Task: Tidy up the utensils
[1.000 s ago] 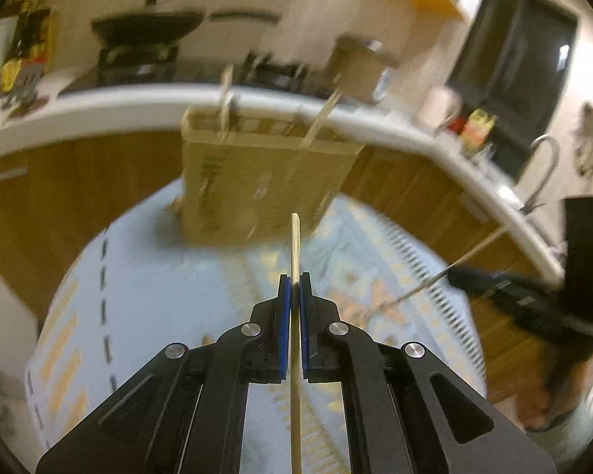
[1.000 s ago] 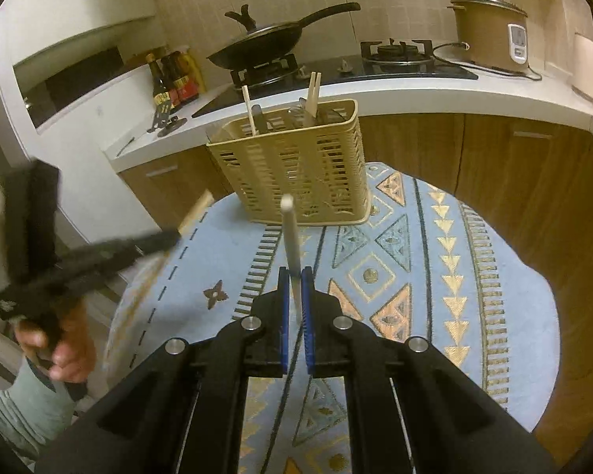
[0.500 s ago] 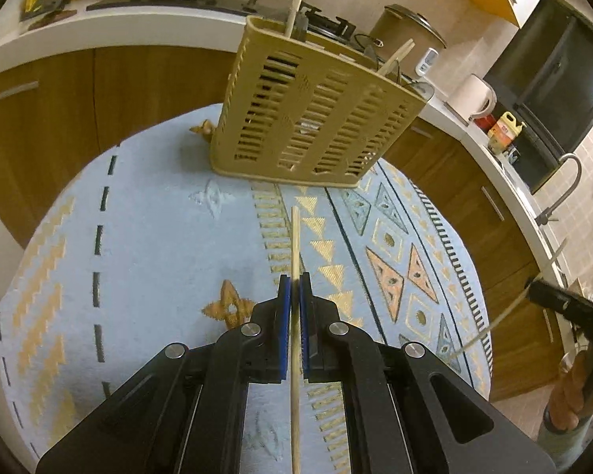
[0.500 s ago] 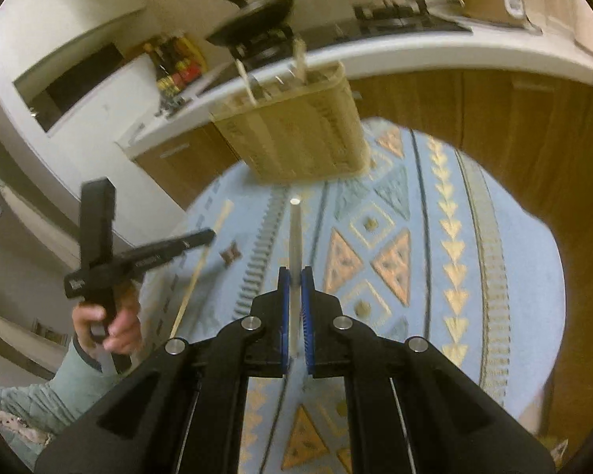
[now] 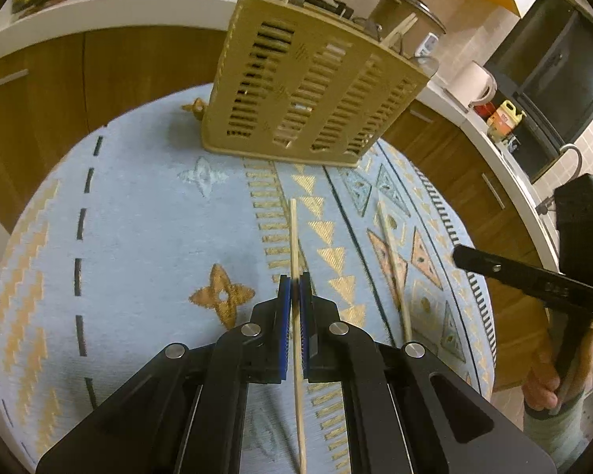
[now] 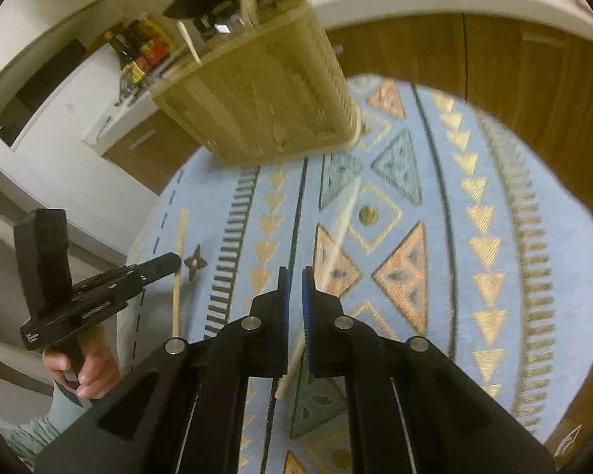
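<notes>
Left gripper (image 5: 292,288) jaws pinching a chopstick (image 5: 294,237); right gripper (image 6: 295,276) jaws spread.
Second chopstick (image 6: 336,252) lies loose beside right jaws on tabletop (image 5: 138,217), both chopsticks pointing toward utensil basket (image 5: 308,91).

Chopstick (image 5: 393,264) flat before slotted holder (image 5: 312,91)

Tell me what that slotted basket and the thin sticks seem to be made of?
The basket looks like moulded beige plastic with a matte finish: even colour, neat rows of slots. The stick in the left tool and the stick on the mat look like pale bare wood or bamboo.
</notes>
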